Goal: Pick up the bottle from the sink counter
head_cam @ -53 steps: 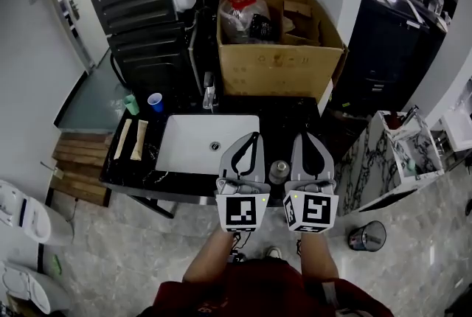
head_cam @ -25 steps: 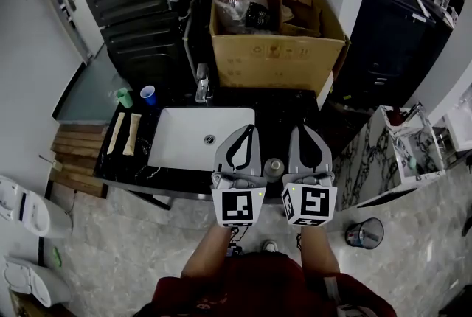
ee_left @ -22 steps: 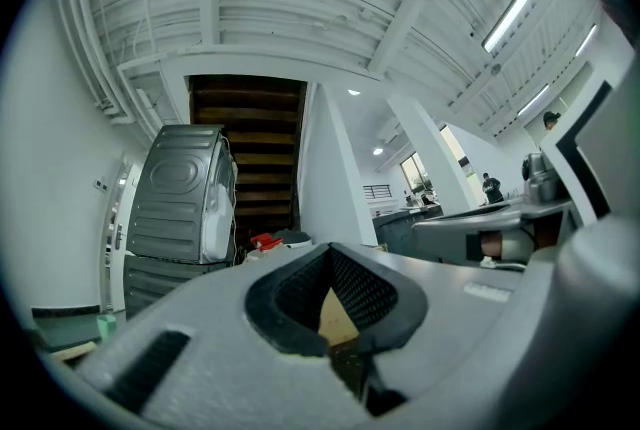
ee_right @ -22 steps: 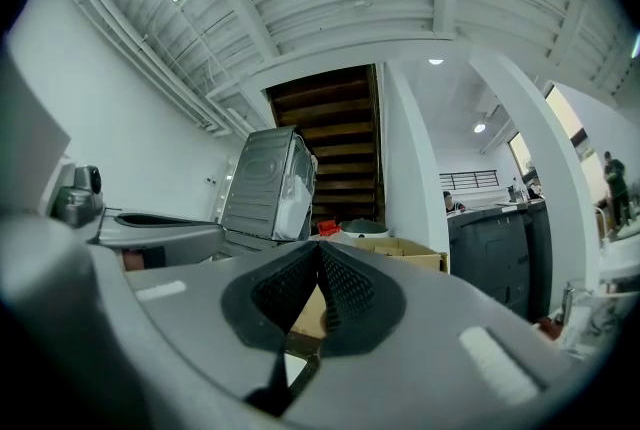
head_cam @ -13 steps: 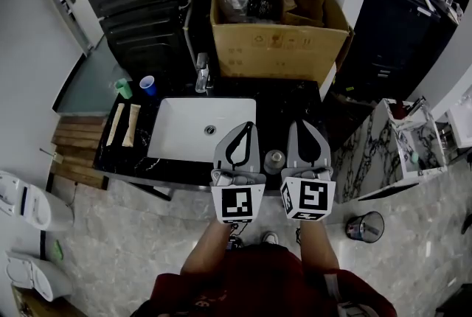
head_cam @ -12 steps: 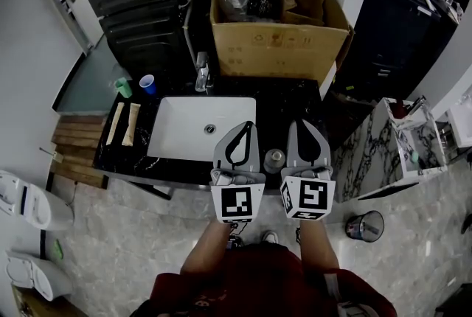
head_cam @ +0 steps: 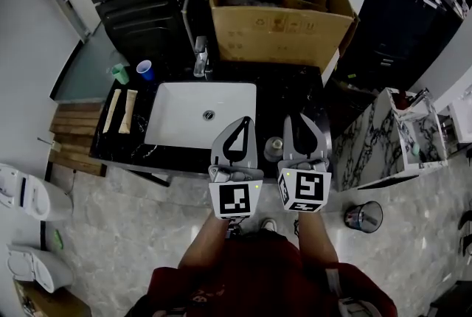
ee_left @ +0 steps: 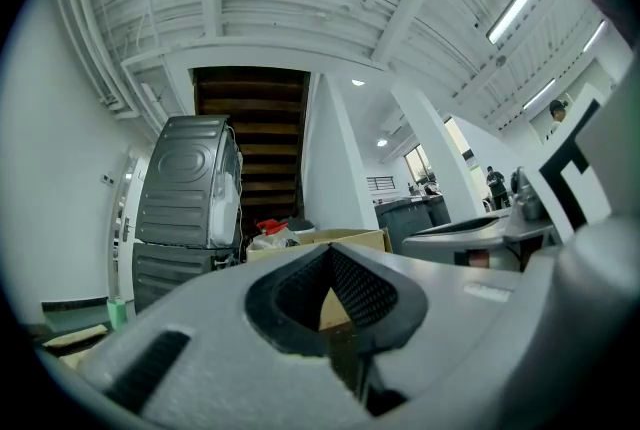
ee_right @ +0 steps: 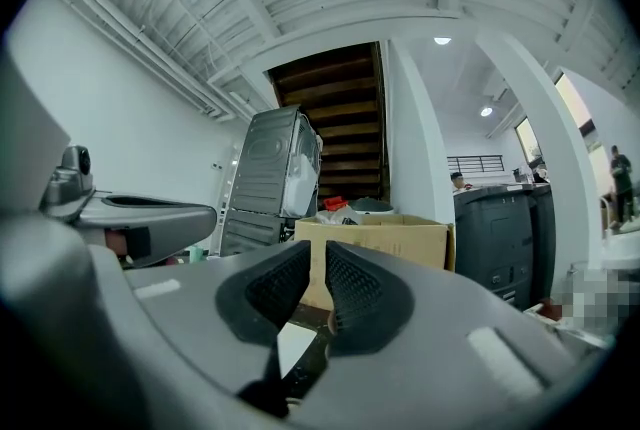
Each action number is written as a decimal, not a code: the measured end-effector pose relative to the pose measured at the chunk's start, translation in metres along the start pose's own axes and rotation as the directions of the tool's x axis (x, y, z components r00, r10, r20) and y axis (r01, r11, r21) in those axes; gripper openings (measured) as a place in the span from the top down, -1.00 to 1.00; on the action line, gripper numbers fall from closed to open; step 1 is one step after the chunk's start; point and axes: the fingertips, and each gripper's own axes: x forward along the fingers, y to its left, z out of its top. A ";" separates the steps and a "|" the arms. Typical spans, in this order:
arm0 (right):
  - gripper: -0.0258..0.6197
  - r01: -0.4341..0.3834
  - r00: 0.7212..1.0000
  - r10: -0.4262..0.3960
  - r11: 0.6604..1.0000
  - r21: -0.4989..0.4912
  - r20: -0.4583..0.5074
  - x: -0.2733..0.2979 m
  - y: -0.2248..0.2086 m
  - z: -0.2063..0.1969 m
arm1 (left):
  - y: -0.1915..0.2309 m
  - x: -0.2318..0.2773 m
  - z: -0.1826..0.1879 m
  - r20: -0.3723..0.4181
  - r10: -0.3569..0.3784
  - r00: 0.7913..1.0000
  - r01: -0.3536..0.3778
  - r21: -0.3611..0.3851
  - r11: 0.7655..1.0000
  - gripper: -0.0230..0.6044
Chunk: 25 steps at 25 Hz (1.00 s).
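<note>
A small grey bottle (head_cam: 275,148) with a round cap stands near the front edge of the black sink counter (head_cam: 289,103), to the right of the white basin (head_cam: 199,113). In the head view it shows between my two grippers, which hover above the counter's front edge. My left gripper (head_cam: 243,121) is left of the bottle, its jaws shut and empty (ee_left: 330,252). My right gripper (head_cam: 313,119) is right of the bottle; its jaws are opening, with a narrow gap and nothing between them (ee_right: 318,260). Neither gripper view shows the bottle.
A large cardboard box (head_cam: 276,39) full of items stands behind the counter. A faucet (head_cam: 200,59), a blue cup (head_cam: 145,70), a green cup (head_cam: 119,74) and two flat packets (head_cam: 118,110) sit on the counter's left. A marble-patterned unit (head_cam: 383,138) and a bin (head_cam: 361,217) stand at the right.
The right gripper's jaws have parted slightly from closed. Both grippers stay either side of the bottle, and the head view has shifted a little.
</note>
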 end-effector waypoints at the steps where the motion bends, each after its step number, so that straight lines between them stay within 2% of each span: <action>1: 0.76 -0.003 1.000 0.003 1.000 0.001 -0.007 0.000 0.001 -0.004 | 0.000 -0.001 -0.001 0.000 0.002 1.000 -0.002 -0.006 1.000 0.92; 7: 0.62 -0.037 0.997 0.038 0.999 0.013 -0.070 0.006 0.009 -0.038 | 0.000 -0.006 -0.009 -0.019 0.006 1.000 -0.006 0.010 1.000 0.92; 11: 0.54 -0.058 0.991 0.061 0.998 0.030 -0.118 0.007 0.018 -0.063 | 0.001 -0.009 -0.015 -0.031 0.012 0.999 -0.012 -0.008 1.000 0.92; 15: 0.46 -0.070 0.985 0.075 0.997 0.038 -0.154 0.006 0.023 -0.082 | 0.002 -0.012 -0.016 -0.030 0.008 1.000 -0.008 0.014 1.000 0.92; 19: 0.41 -0.074 0.980 0.080 0.996 0.039 -0.181 0.005 0.025 -0.095 | 0.003 -0.014 -0.018 -0.028 0.021 0.999 -0.022 -0.018 1.000 0.92; 25: 0.30 -0.097 0.969 0.102 0.995 0.037 -0.226 0.006 0.031 -0.112 | 0.004 -0.016 -0.020 -0.032 0.021 0.999 -0.022 -0.023 0.999 0.92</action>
